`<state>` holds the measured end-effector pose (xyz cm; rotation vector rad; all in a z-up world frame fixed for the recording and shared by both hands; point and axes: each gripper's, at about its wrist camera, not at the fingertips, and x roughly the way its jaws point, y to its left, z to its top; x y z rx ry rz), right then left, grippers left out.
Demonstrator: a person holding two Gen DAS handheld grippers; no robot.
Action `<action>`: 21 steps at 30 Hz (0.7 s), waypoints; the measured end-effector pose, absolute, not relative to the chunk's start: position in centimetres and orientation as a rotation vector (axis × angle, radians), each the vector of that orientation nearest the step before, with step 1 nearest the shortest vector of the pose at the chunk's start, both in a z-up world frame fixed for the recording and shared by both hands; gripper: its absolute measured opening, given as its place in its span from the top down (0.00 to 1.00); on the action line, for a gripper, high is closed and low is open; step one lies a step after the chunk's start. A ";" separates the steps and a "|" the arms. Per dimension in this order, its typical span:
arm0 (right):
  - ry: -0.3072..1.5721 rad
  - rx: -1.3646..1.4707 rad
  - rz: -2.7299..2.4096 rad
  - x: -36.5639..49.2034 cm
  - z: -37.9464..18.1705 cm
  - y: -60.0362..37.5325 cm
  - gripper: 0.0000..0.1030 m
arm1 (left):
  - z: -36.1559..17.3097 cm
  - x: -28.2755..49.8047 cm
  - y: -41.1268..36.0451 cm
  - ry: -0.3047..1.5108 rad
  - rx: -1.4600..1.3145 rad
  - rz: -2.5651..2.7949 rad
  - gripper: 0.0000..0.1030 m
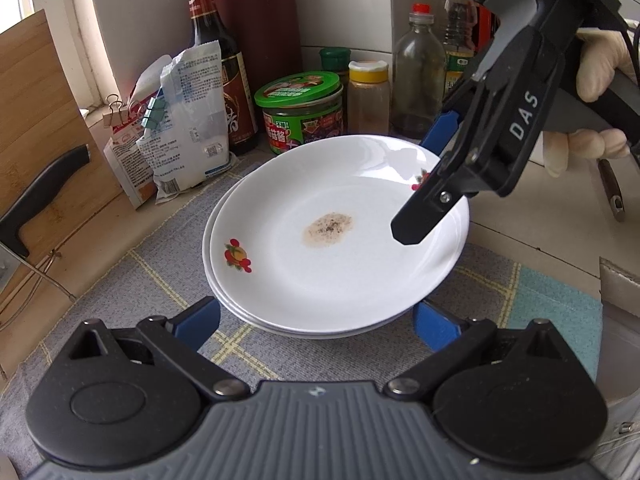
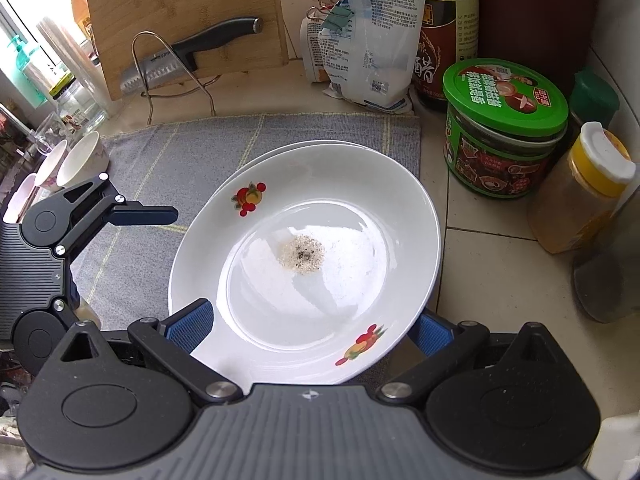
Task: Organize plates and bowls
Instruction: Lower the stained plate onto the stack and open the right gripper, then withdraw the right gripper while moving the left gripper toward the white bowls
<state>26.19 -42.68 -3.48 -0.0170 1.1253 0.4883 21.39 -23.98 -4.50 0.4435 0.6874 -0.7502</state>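
Plates [image 1: 336, 236], white with fruit prints, are sitting stacked on a grey checked cloth [image 1: 132, 272] on the table; the top one is carrying a speckled brown stain [image 1: 328, 229]. From the left wrist view, the left hand-held gripper [image 1: 316, 320] is standing open, fingers either side of the stack's near edge, while the right hand-held gripper [image 1: 432, 184], in a gloved hand [image 1: 600, 68], is straddling the far rim.

From the right wrist view, the right hand-held gripper [image 2: 312, 324] is spreading wide around the plates [image 2: 312, 256]. Jar [image 2: 504, 128] and cutting board [image 2: 184, 12] are standing nearby.

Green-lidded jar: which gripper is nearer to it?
Right. The right gripper straddles the top plate's rim on the side facing the green-lidded jar; the left gripper sits at the opposite rim.
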 end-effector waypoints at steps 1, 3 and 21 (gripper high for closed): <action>1.126 -0.029 0.483 26.1 -3.5 -42.6 0.00 | -4.4 21.3 -23.9 0.684 0.443 -0.748 0.01; 1.130 -0.055 0.467 26.0 -3.6 -42.4 0.00 | -4.2 21.0 -23.7 0.667 0.429 -0.740 0.01; 0.721 -0.320 0.505 22.3 0.8 -37.7 0.00 | -0.3 15.7 -17.9 0.553 0.267 -0.445 0.01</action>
